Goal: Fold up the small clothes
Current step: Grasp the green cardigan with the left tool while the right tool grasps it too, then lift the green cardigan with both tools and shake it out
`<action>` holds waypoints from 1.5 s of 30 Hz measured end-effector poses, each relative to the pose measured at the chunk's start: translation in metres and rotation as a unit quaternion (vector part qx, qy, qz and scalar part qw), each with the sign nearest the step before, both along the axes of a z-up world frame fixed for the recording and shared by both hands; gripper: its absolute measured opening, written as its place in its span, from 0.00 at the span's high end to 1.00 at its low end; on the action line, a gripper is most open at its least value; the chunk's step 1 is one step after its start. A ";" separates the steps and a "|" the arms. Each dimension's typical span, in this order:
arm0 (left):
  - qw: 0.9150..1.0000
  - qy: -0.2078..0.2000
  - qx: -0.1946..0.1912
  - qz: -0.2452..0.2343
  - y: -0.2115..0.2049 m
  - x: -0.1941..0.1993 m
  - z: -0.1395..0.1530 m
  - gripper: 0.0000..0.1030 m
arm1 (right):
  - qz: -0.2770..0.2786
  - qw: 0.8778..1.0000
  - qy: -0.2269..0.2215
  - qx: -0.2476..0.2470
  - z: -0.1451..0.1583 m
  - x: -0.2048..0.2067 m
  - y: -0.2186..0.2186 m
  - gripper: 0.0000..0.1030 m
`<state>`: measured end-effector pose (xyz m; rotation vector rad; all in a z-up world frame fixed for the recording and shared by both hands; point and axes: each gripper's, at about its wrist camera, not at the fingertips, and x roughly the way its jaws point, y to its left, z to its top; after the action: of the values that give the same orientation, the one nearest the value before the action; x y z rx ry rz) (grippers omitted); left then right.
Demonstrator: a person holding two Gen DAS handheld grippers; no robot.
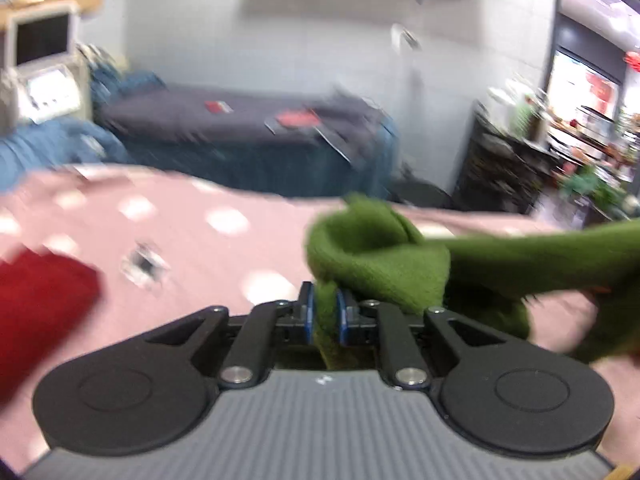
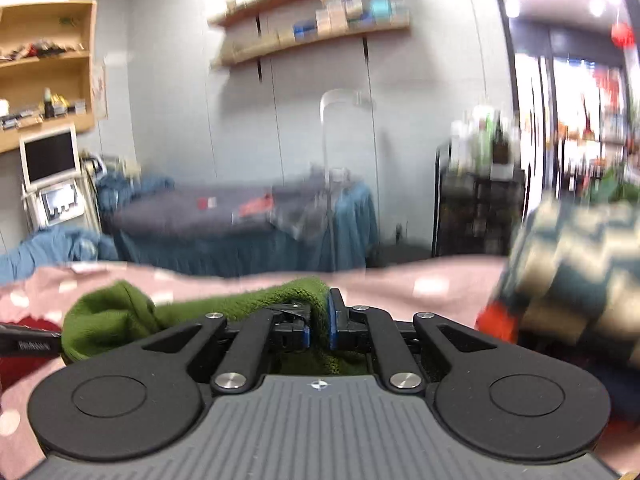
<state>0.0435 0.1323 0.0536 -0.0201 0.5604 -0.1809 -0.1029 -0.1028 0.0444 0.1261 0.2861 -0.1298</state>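
Pinching green garment [image 1: 380, 264] at opposite ends: left gripper [image 1: 325, 312], right gripper [image 2: 319, 322] (cloth slung between).

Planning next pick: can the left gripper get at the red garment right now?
Probably not yet: the left gripper is shut on the green garment. The red garment lies uncovered on the pink cloth, so the path looks free.

Both views are pretty smeared. The red cloth [image 1: 40, 304] runs off the left edge, and the green sock [image 1: 384, 264] exits right. On the right wrist view, a patterned cloth [image 2: 580, 264] is too blurry to identify.
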 end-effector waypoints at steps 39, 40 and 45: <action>0.976 0.078 0.149 -0.136 -0.040 -0.004 -0.138 0.80 | 0.135 0.955 0.094 -0.245 -0.081 0.010 0.100 0.08; 0.977 0.080 0.144 -0.133 -0.039 -0.003 -0.139 0.83 | 0.122 0.957 0.086 -0.250 -0.080 0.011 0.100 0.07; 0.988 0.094 0.085 -0.090 -0.019 0.007 -0.137 0.87 | -0.080 0.960 0.066 -0.262 -0.053 0.019 0.079 0.00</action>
<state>0.0510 0.1135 -0.0832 0.1821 0.7656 -0.3093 -0.0839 -0.0237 -0.0087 -0.3876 0.3651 -0.3715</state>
